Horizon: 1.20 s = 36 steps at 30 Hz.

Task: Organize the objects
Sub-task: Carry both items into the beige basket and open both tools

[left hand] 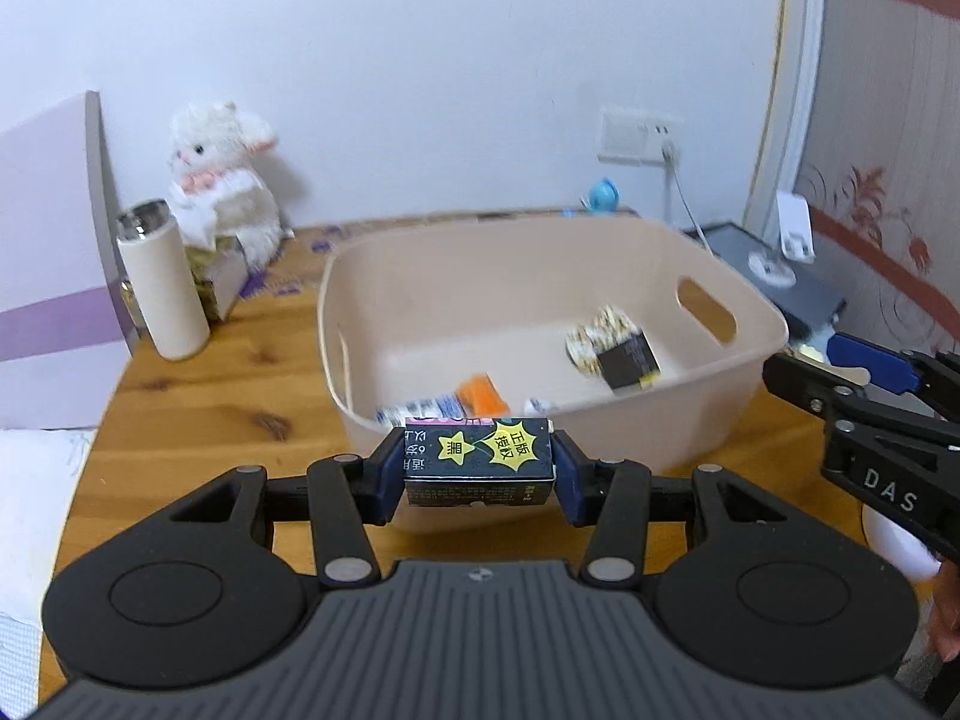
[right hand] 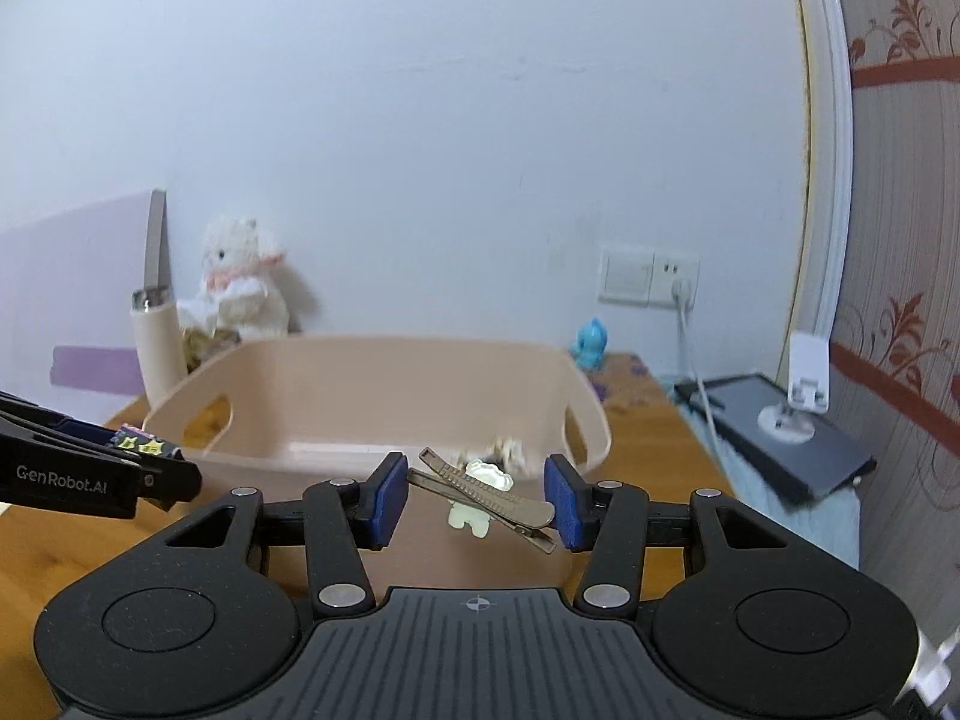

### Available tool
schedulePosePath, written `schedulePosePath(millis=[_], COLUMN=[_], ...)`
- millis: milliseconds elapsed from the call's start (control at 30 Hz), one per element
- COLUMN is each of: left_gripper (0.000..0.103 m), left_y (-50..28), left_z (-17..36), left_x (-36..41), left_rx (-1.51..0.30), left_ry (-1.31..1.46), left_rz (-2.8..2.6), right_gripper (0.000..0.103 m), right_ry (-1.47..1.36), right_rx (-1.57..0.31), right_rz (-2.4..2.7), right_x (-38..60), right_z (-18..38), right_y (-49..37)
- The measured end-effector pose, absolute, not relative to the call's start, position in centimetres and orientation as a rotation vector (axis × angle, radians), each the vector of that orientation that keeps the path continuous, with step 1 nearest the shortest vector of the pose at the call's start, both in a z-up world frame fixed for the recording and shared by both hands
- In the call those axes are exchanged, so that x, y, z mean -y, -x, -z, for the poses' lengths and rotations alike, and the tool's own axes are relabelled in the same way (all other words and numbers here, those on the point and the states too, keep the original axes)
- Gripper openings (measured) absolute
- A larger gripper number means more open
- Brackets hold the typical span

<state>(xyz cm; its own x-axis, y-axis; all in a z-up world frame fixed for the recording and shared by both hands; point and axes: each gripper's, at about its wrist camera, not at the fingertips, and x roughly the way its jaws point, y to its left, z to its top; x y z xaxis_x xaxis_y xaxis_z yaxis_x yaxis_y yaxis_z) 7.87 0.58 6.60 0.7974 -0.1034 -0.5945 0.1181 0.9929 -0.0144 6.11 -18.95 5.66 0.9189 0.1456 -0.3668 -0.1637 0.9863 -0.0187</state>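
My left gripper (left hand: 478, 468) is shut on a small dark box with yellow star stickers (left hand: 478, 461), held at the near rim of the beige plastic basket (left hand: 600, 240). The basket holds a dark patterned box (left hand: 612, 348), an orange item (left hand: 480, 394) and a few small packets. My right gripper (right hand: 474, 498) has its jaws wide apart; a brown hair clip with a pale cream bear charm (right hand: 480, 489) lies between the pads, touching only the right pad, in front of the basket (right hand: 336, 372). The left gripper with the box (right hand: 147, 444) shows at left in the right wrist view.
On the wooden table (left hand: 198, 396) at the back left stand a cream tumbler (left hand: 159, 282) and a white plush toy (left hand: 222, 180) on a box. A blue figurine (left hand: 602, 195), a wall socket with cable (left hand: 642, 135) and a dark tablet (right hand: 792, 432) are at right.
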Motion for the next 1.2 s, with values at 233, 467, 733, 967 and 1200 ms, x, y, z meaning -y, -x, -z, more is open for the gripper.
schedulePosePath(millis=[233,467,733,967,1200], left_gripper=[0.052,0.051,0.051,0.052,0.052], left_y=[-9.4,-12.4,-17.8,-21.4,-22.3], left_z=[-9.1,-10.2,-7.8,-4.2,-2.6], left_x=[-0.5,0.8,2.4,3.8,4.1], left_rx=[-0.583,-0.557,-0.649,-0.832,-0.92], left_ry=[-0.03,-0.066,-0.119,-0.106,-0.097], left_rz=[0.112,0.104,0.077,0.076,0.079], right_gripper=[0.047,0.047,0.047,0.047,0.047], right_ry=[0.055,0.048,0.06,0.075,0.106], right_rx=[-0.314,-0.301,-0.379,-0.483,-0.588], right_rz=[-0.157,-0.154,-0.155,-0.149,-0.161], right_x=[18.7,18.4,18.1,17.7,17.2], right_z=[-7.8,-8.6,-7.1,-4.6,-2.5], right_y=[-7.8,-10.4,-14.2,-16.9,-18.3])
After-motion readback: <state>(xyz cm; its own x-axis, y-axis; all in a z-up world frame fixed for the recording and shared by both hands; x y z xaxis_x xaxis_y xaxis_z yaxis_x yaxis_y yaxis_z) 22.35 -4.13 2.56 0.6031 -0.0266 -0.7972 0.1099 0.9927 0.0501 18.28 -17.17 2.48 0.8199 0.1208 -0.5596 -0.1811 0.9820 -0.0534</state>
